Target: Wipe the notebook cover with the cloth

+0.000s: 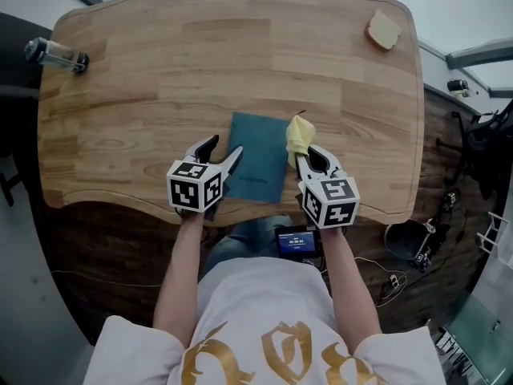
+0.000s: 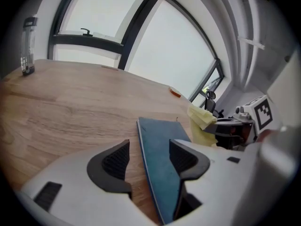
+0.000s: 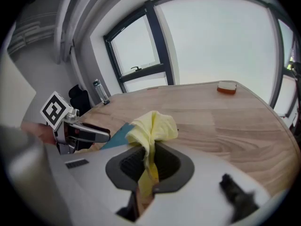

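A teal notebook [image 1: 258,165] lies flat near the front edge of the wooden table [image 1: 160,70]. My left gripper [image 1: 224,149] hangs open over its left edge. In the left gripper view the notebook [image 2: 162,147] edge runs between the spread jaws of the left gripper [image 2: 149,160], and neither pad presses on it. My right gripper [image 1: 309,157] is shut on a bunched yellow cloth [image 1: 298,137] at the notebook's right side. In the right gripper view the cloth [image 3: 153,125] rises out of the closed jaws of the right gripper [image 3: 149,163], with a teal corner [image 3: 117,134] behind it.
A clear bottle [image 1: 54,54] stands at the table's far left edge. A small tan piece [image 1: 384,30] sits at the far right corner. A phone [image 1: 296,241] rests on the person's lap below the table's front edge. Chairs and cables are on the floor at the right.
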{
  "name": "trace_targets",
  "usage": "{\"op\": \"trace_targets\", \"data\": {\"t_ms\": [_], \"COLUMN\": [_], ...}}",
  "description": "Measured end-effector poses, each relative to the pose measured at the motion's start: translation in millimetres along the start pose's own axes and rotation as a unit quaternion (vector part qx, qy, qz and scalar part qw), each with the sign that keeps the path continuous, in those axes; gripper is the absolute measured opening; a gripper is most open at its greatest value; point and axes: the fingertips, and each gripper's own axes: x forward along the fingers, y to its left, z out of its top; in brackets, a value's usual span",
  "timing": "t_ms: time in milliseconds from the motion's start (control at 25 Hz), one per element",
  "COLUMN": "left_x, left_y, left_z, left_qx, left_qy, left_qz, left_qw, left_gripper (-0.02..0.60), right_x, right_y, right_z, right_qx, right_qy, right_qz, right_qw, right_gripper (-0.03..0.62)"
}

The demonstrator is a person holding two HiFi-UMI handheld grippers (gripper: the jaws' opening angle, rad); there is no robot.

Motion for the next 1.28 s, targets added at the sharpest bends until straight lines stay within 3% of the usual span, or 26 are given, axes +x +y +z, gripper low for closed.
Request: {"op": "trace_targets", "data": {"t_ms": [200,400,600,880,1280], "left_x": [7.5,11.1,18.2,15.7,14.3], "left_y": [3.6,6.5,0.3,0.4,2.1], "left_z": [-9.5,-15.3,-19.9,-22.4,-23.1], "left_qx": [0.000,0.009,-0.033,-0.096,-0.119], "left_qy": [0.038,0.073,0.135,0.133,0.115], "left_qz": [0.016,0.033,0.012,-0.016,-0.048], "left_qw": [0.9991,0.9968,0.9902,0.9863,0.9850], "left_gripper": [0.252,0.172,0.109,0.083,0.067], "right_x": [8.5,18.5,26.9,42.2,54.1], "right_y": [-5.2,-7.6,-12.6,-8.1,-5.9], "right_z": [-6.2,-9.2,-6.7,-8.1,-7.7], "right_qx": [0.000,0.000,-0.012,-0.064,-0.109], "right_qy": [0.018,0.044,0.057,0.084,0.132], "right_qz": [0.001,0.011,0.006,-0.003,0.027], "right_qw": [1.000,0.999,0.998,0.994,0.985], "right_gripper": [0.041,0.041,0.041,0.041,0.041]}}
